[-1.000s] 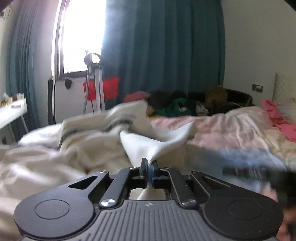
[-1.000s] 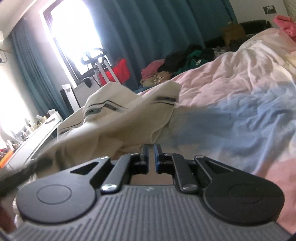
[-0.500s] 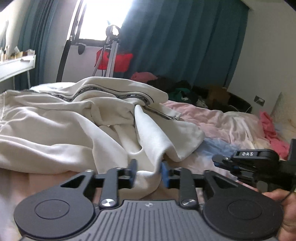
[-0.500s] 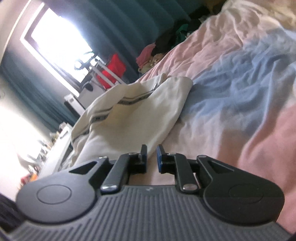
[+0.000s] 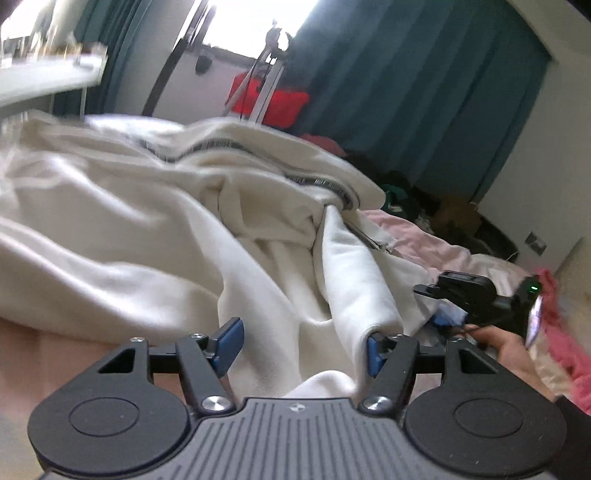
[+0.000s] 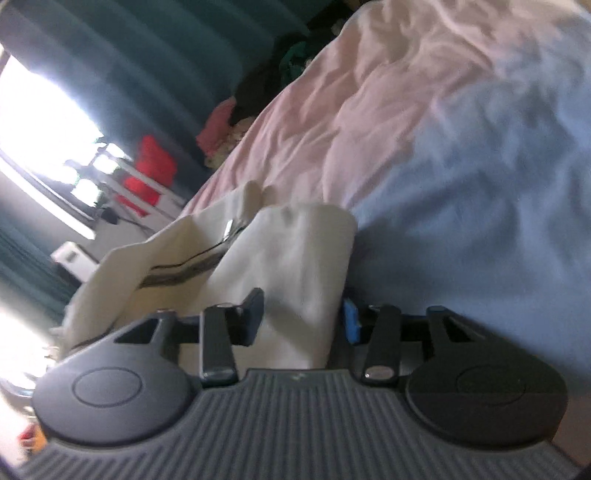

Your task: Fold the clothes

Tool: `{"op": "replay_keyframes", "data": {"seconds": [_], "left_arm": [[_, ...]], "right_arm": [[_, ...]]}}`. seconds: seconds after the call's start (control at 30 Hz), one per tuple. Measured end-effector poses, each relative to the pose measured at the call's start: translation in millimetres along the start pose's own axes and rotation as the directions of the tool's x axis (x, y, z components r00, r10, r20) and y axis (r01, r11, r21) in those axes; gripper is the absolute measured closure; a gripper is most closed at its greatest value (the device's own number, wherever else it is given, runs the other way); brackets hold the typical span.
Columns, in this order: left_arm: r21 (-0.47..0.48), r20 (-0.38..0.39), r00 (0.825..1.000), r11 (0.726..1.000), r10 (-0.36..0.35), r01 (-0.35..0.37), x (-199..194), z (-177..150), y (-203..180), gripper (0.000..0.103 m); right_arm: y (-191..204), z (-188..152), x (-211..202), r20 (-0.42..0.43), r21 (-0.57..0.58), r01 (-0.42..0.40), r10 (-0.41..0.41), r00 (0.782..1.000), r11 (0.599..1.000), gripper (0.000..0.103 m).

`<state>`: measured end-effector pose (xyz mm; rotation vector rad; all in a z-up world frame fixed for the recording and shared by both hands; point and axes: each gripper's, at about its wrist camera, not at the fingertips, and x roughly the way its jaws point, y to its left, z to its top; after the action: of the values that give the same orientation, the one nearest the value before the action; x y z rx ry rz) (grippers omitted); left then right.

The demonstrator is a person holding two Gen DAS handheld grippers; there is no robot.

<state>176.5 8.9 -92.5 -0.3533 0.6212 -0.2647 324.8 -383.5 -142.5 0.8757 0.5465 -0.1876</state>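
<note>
- Left tongs (image 5: 301, 341): jaws opening, blue pads well apart. A fold of the cream jacket (image 5: 166, 229) lies in the gap; the right-hand pad is just beside the sleeve edge, no pinch visible. Released.
- Right tongs (image 6: 301, 317): jaws opening, narrower gap than the left pair. A cream fold of the same jacket (image 6: 295, 258) runs between the fingers; the fingers stand clear of the cloth on both sides as far as the blur allows. Released.
- Left view, right edge: the person's right hand (image 5: 509, 347) holding the other tongs body, green light lit on it, low over the bed.
- Jacket: spread in a rumpled heap on the bed, dark patterned stripe along its seams, zip pull (image 6: 229, 226) showing in the right view. Bulk lies to the left of both tongs.
- Bed cover (image 6: 461, 166): pink and pale blue, creased, bare to the right of the jacket.
- Far edge of bed: pile of dark, green and pink clothes (image 5: 399, 192).
- Background: teal curtain (image 5: 406, 92), bright window (image 5: 258, 26), red item (image 5: 269, 99) behind a white stand.
</note>
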Motion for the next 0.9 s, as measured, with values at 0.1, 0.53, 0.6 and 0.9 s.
{"op": "replay_keyframes", "data": {"seconds": [0.1, 0.53, 0.6, 0.9], "left_arm": [[-0.026, 0.002, 1.000, 1.000, -0.004, 0.004, 9, 2, 9, 0.036], [-0.029, 0.031, 0.998, 0.998, -0.048, 0.049, 5, 4, 2, 0.033], [0.012, 0.044, 0.997, 0.998, -0.061, 0.061, 0, 2, -7, 0.032], [0.058, 0.064, 0.980, 0.982, -0.186, 0.182, -43, -14, -33, 0.035]], "right_arm": [[6, 6, 5, 0.003, 0.000, -0.024, 0.024, 1.000, 1.000, 0.093], [11, 91, -98, 0.256, -0.023, -0.064, 0.067, 0.964, 0.998, 0.097], [-6, 102, -125, 0.303, -0.013, -0.043, 0.045, 0.952, 0.999, 0.097], [-130, 87, -202, 0.336, 0.162, 0.116, -0.165, 0.927, 0.980, 0.097]]}}
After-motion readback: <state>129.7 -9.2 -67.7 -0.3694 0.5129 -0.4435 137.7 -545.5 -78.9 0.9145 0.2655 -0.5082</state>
